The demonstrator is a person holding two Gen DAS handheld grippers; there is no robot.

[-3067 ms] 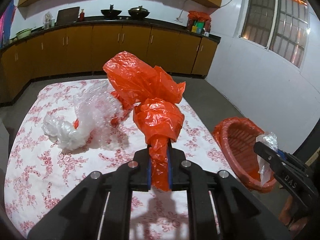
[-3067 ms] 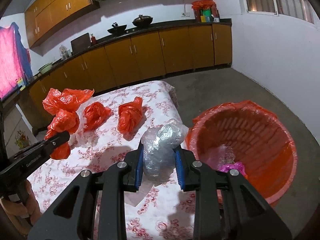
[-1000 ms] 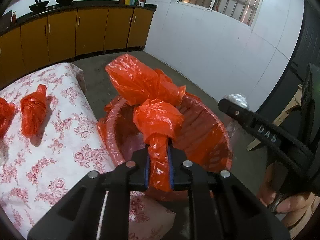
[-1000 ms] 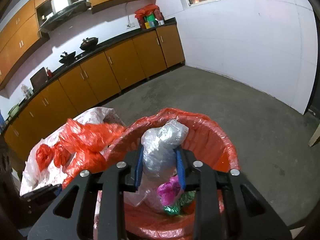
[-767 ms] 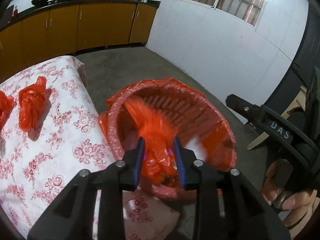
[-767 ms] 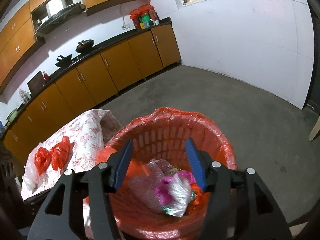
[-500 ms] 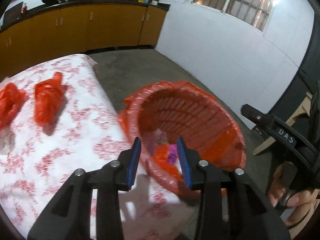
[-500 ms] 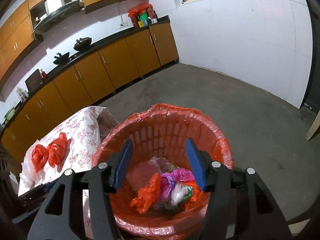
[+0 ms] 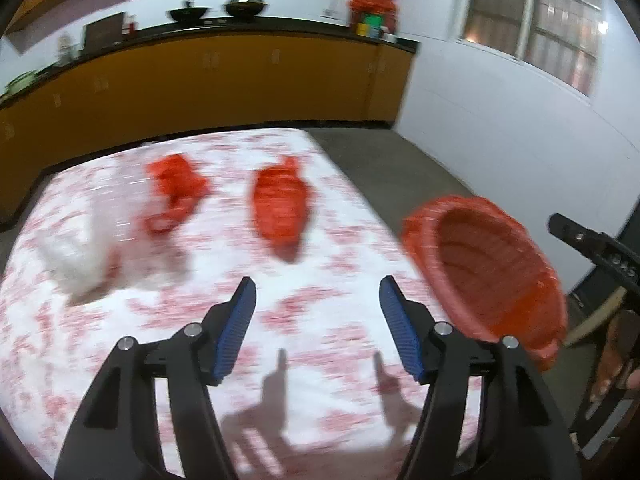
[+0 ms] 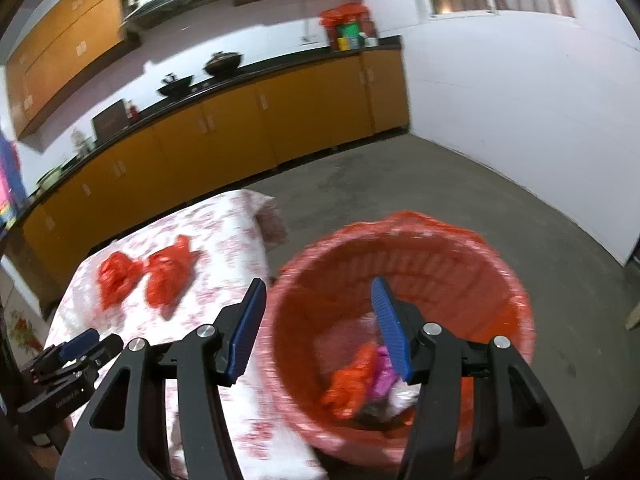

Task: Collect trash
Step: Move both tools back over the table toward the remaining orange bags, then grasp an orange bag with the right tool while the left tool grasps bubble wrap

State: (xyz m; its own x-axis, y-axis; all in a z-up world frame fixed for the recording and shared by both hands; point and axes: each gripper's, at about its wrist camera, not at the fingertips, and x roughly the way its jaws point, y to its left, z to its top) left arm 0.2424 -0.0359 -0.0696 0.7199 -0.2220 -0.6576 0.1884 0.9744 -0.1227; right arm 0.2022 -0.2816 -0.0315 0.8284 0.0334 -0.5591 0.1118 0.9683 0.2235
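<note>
Your left gripper [image 9: 317, 322] is empty and its jaws are opening over the table [image 9: 120, 360], probably readying for the next pickup. Your right gripper [image 10: 319, 328] hangs over the bin [image 10: 500, 272], parted and empty, its load apparently dropped among the trash [image 10: 360, 376] inside. Two red bags remain on the table: the nearer bag [image 9: 282, 210] lies with its long axis running away from you, knotted tip pointing far; the other bag [image 9: 176, 192] is too blurred to read. A white bag [image 9: 76, 256] sits left.
</note>
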